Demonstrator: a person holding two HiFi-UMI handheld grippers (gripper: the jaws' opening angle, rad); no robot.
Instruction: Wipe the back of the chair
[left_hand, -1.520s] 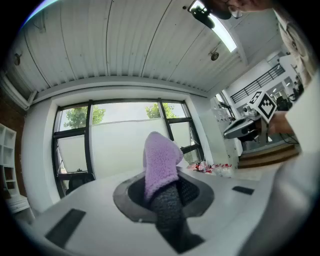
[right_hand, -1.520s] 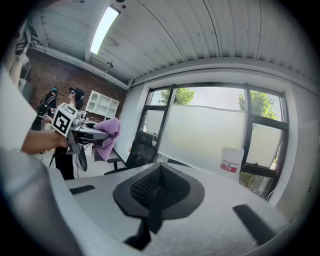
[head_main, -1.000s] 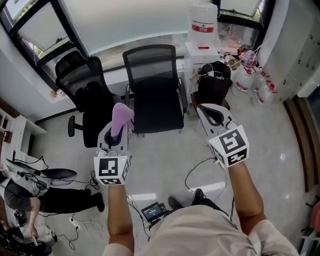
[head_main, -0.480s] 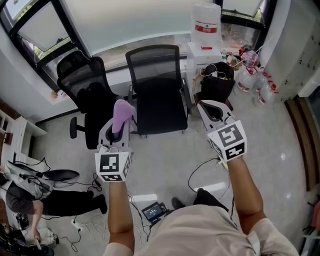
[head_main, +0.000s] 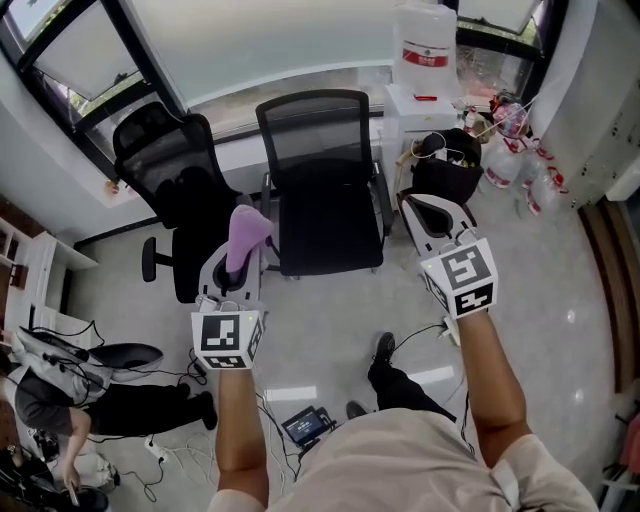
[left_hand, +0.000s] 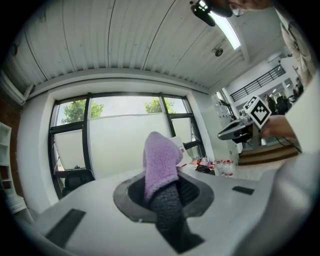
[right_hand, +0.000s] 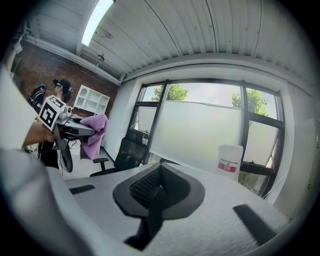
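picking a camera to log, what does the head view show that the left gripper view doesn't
Only the head view: the square-backed mesh chair ahead and the floor cables. Only the left gripper view: the ceiling light and trees outside. Both: the purple cloth clamped in the left hand-held gripper, and the right hand-held gripper.

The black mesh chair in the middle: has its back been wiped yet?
Done: the fluffy purple cloth is clamped in the left gripper. In hand: both grippers hover short of the black mesh-backed chair, the right gripper shut and empty. Left: the wiping itself; the cloth is not touching the chair's back.
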